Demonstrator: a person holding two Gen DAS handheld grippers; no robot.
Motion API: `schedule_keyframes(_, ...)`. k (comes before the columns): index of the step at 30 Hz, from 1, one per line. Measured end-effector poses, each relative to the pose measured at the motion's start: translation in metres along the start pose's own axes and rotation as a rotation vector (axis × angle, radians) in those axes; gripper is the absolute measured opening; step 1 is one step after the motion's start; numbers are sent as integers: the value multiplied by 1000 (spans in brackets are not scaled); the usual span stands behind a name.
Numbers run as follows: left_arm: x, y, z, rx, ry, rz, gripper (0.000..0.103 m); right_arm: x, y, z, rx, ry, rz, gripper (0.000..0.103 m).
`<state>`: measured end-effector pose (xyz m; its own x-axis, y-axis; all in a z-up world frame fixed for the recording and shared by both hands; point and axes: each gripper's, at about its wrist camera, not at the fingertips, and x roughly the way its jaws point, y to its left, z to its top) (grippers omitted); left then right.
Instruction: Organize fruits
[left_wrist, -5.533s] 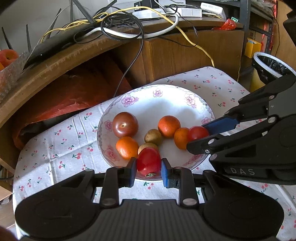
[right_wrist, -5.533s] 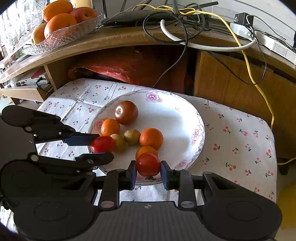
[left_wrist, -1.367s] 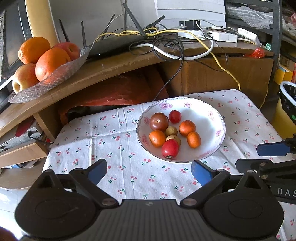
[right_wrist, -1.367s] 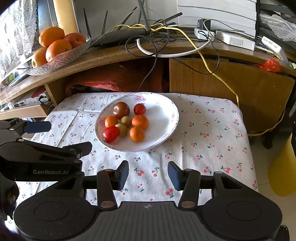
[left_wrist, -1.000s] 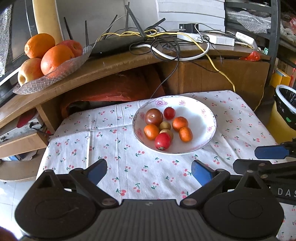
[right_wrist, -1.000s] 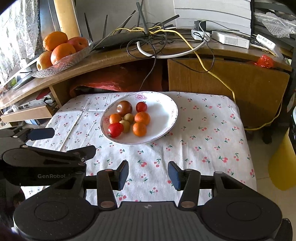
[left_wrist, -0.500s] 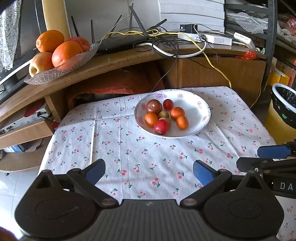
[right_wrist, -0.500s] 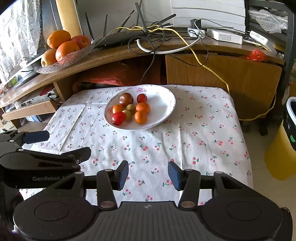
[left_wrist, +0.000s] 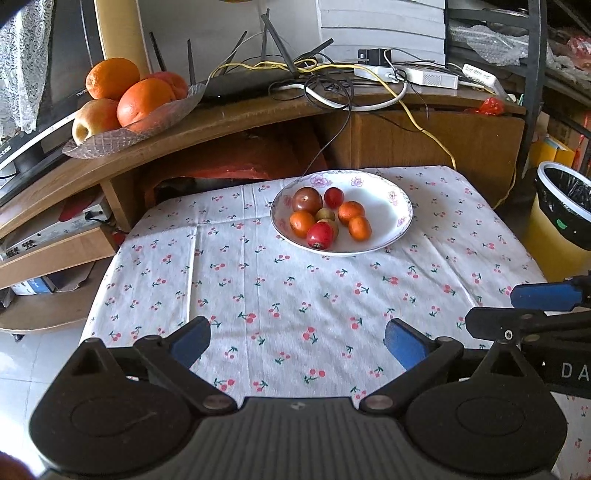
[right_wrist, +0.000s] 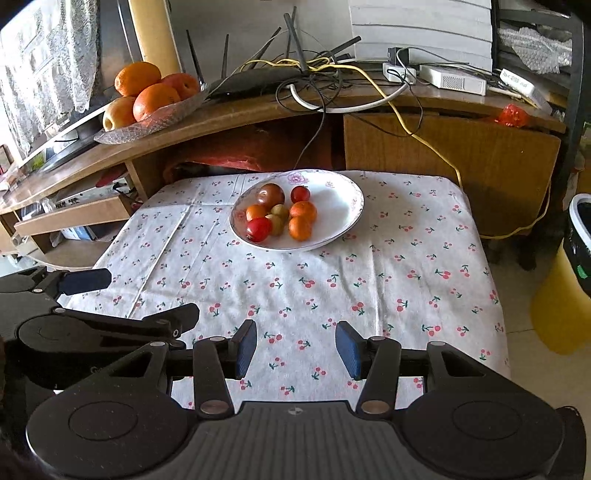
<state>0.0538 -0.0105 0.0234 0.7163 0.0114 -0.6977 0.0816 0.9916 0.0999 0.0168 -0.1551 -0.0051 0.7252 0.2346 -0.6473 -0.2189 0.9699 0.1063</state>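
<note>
Floral plate (left_wrist: 400, 206) on cherry-print tablecloth (left_wrist: 295, 295) holds 8 small fruits (left_wrist: 320, 235). Glass dish (left_wrist: 110, 138) on shelf: oranges, apples. Left gripper (left_wrist: 297, 341) and right gripper (right_wrist: 295, 349) both spread, empty. Partial lettering "DA".

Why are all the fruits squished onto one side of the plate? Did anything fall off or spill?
Nothing has spilled. The fruits all lie inside the flowered plate, bunched on its left half, so the right half is bare. The cherry tablecloth has no fruit on it. Both the left gripper and the right gripper are open and empty.
</note>
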Motion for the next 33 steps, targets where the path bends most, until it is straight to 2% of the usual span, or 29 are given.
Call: schedule_keyframes(33,-22,-3,-24,9,-1,45,103,-17,14,-21,-13,5,-23,45)
